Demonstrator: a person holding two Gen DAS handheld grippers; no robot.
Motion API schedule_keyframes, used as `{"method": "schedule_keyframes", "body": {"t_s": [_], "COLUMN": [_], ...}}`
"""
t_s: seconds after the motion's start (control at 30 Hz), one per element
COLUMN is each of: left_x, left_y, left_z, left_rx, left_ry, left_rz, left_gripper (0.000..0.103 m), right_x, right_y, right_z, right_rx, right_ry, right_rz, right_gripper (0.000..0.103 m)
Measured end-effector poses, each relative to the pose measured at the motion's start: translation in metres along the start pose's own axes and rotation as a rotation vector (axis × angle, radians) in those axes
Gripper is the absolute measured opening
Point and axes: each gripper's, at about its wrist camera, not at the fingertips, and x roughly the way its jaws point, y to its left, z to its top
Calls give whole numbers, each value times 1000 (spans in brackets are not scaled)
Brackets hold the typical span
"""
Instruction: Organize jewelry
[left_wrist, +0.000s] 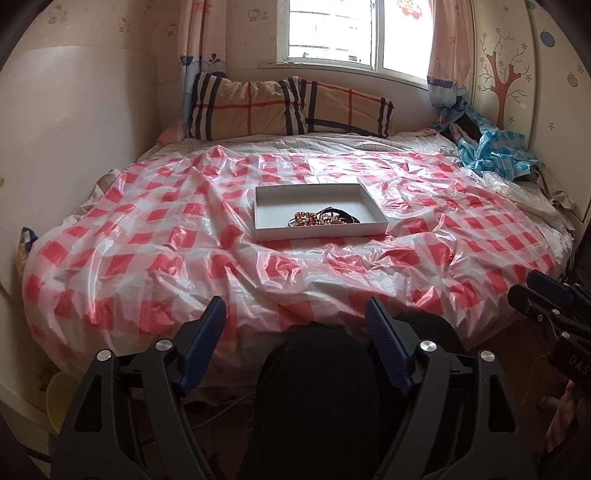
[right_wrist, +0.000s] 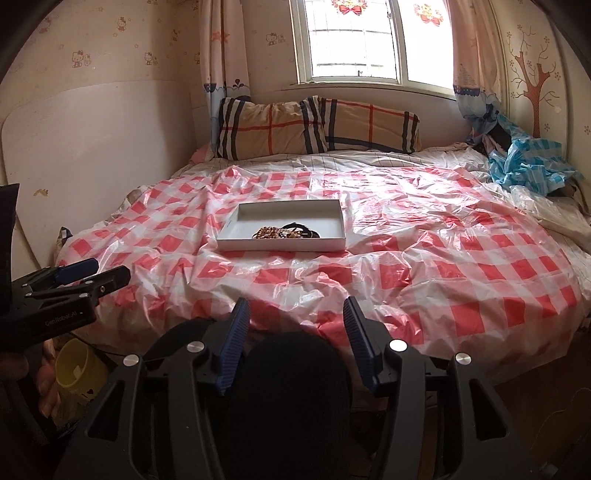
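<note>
A shallow white tray (left_wrist: 266, 229) lies in the middle of the bed; it also shows in the right wrist view (right_wrist: 236, 244). In it sits a tangle of jewelry (left_wrist: 321, 218): brown bead strands and dark cords, also seen in the right wrist view (right_wrist: 286, 232). My left gripper (left_wrist: 295, 306) is open and empty, held off the bed's near edge. My right gripper (right_wrist: 295, 308) is open and empty, also short of the bed's near edge. Each gripper shows at the edge of the other's view, the right (left_wrist: 532, 291) and the left (right_wrist: 107, 271).
A red-and-white checked plastic sheet (left_wrist: 147, 240) covers the bed. Two plaid pillows (left_wrist: 258, 107) lie under the window. Crumpled blue plastic (left_wrist: 495, 147) and clothes lie at the far right corner. A yellow cup (right_wrist: 79, 369) stands on the floor at the left.
</note>
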Motion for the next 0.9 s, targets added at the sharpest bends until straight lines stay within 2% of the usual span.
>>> {"method": "schedule_keyframes", "body": {"t_s": [0.13, 0.37, 0.9], "left_x": [-14, -28, -43], "left_y": [1, -3, -6], "left_z": [-20, -43, -46], "left_rx": [-32, -34, -33], "left_ry": [3, 20, -2], "left_rz": [14, 14, 19], "left_gripper": [88, 90, 95], "right_x": [-6, -20, -35], "right_y": [10, 15, 21], "right_z": [-9, -24, -39], "right_rx": [0, 18, 14], "right_ry": [12, 15, 18], "right_rz": [6, -6, -1], "right_gripper": [56, 65, 74]}}
